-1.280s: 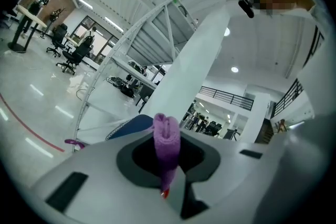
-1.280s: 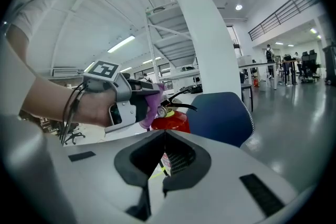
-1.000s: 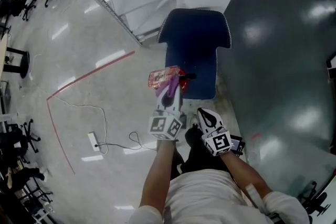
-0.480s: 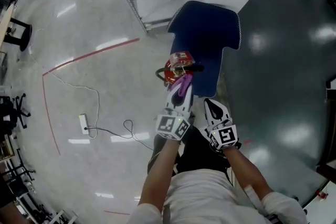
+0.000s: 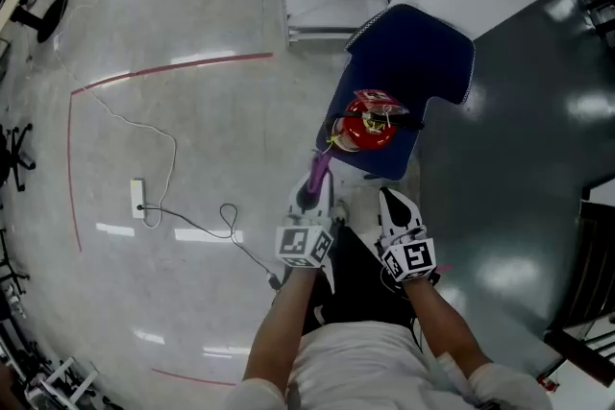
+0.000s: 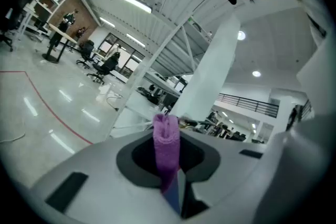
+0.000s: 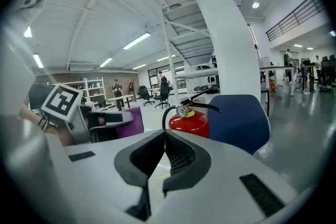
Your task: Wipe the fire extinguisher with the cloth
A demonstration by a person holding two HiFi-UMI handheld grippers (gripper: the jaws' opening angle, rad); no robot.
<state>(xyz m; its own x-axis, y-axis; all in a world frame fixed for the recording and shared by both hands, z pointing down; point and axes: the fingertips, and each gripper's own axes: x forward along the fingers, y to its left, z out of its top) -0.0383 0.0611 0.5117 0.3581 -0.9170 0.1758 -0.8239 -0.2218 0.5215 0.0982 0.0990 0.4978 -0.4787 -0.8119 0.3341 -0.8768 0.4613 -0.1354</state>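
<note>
The left hand-held gripper (image 5: pixel 313 192) has its jaws clamped on a purple cloth (image 5: pixel 318 166). In the left gripper view the cloth stands up as a folded strip between the jaws and pokes out past their tips. The right hand-held gripper (image 7: pixel 165 139) has its jaws closed together with nothing between them. In the head view it sits just beside the left one, at its 3 o'clock. Both are held out in front of the person, each with a marker cube at its near end.

The red fire extinguisher (image 5: pixel 368 125) is at about 1 o'clock from the left hand-held gripper and 11 o'clock from the right one. It is near both and touches neither. It has a black handle, a black hose and a small round gauge on top. From above it shows over the near part of a blue chair (image 5: pixel 423 43). In the right gripper view it stands upright just in front of the chair's back. Whether it rests on the seat or on the floor cannot be told.

On the shiny grey floor (image 5: pixel 192 139), well apart at 9 o'clock, lie a white power strip (image 5: pixel 137 197) and its looping cable. A red line (image 5: pixel 173 67) crosses the floor at 10 o'clock.
</note>
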